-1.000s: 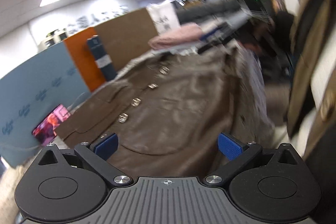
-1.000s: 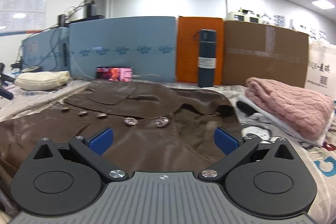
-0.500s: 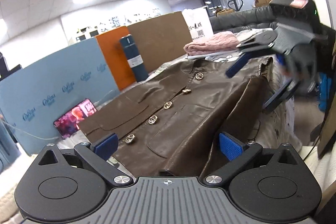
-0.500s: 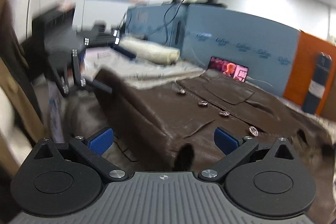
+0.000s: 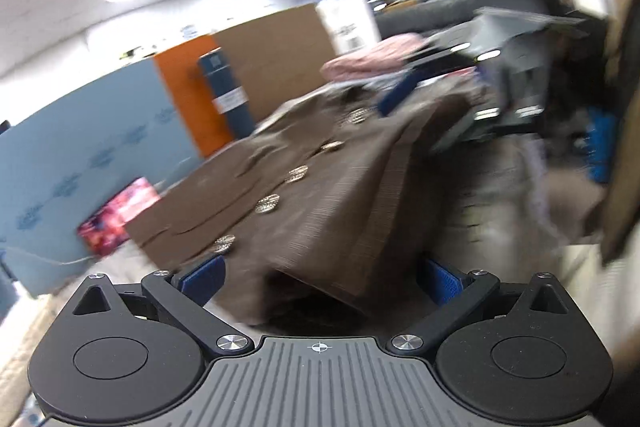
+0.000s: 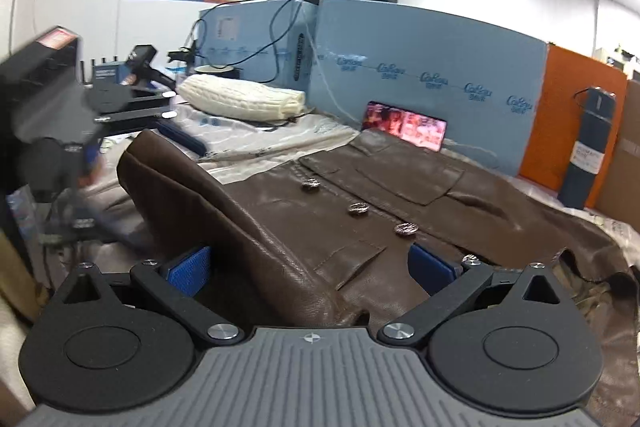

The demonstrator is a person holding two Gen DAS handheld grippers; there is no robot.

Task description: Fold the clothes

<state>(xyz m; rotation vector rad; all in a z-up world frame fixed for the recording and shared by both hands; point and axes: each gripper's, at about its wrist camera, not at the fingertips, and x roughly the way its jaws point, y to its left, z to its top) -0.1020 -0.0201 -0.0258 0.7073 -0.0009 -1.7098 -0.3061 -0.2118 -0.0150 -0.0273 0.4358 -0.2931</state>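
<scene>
Jacket (image 6: pixel 400 195) leather lies between both spread, empty grippers, left (image 5: pixel 320 279) and right (image 6: pixel 308 267) (buttoned front up); uneven closing could skew the fold.

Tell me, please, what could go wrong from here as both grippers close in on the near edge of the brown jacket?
1. Both the left gripper and the right gripper are open around the brown jacket; its leather-like surface looks slick, so a shallow pinch might slip.
2. The phone leans right at the jacket's far edge; folding that way could knock it over.
3. The metal buttons may bunch under the fold.
</scene>
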